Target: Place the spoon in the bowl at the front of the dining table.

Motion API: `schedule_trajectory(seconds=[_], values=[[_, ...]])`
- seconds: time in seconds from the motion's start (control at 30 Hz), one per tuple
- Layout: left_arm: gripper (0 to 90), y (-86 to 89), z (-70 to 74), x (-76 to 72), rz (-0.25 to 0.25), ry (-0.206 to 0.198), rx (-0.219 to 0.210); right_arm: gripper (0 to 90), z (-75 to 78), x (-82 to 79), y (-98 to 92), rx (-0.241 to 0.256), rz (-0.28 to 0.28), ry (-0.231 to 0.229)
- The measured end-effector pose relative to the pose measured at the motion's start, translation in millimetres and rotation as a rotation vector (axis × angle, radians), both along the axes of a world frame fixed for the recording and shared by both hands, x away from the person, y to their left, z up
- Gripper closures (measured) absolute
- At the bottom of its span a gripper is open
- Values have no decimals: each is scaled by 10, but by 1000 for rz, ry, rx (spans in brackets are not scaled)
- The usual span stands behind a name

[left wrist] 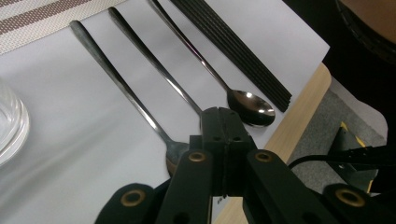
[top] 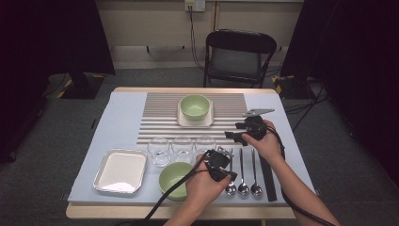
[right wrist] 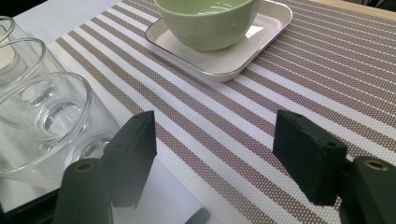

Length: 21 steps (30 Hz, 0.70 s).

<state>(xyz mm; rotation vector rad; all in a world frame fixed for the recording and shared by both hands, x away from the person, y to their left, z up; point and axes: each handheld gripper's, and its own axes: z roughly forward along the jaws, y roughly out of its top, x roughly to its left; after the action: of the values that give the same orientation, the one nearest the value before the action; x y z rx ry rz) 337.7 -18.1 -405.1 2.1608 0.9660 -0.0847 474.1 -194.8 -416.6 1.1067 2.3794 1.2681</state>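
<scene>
My left gripper (top: 229, 175) is shut low over three steel spoons (top: 243, 172) lying side by side at the table's front right. In the left gripper view its jaws (left wrist: 223, 114) meet with no gap and cover the middle spoon's bowl end; the left spoon (left wrist: 116, 79) and right spoon (left wrist: 252, 107) lie on either side. My right gripper (top: 235, 136) hovers open over the striped placemat's (top: 226, 106) near right corner. Its jaws (right wrist: 215, 144) stand wide apart with nothing between them, facing a green bowl (right wrist: 205, 23) on a white square plate (right wrist: 233, 60).
Three clear glasses (top: 182, 147) stand in a row at the placemat's front edge, close left of the right gripper (right wrist: 46, 112). A second green bowl (top: 171, 179) and a silver tray (top: 120, 172) sit front left. Black chopsticks (top: 267, 176) lie right of the spoons, near the table edge (left wrist: 299, 121).
</scene>
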Motion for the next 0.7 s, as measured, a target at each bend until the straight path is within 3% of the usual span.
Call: schedule_trajectory(seconds=[0.7], values=[[900,-96,-212,-44,20,2,27,298,-42,-38,-9,5,1,2]])
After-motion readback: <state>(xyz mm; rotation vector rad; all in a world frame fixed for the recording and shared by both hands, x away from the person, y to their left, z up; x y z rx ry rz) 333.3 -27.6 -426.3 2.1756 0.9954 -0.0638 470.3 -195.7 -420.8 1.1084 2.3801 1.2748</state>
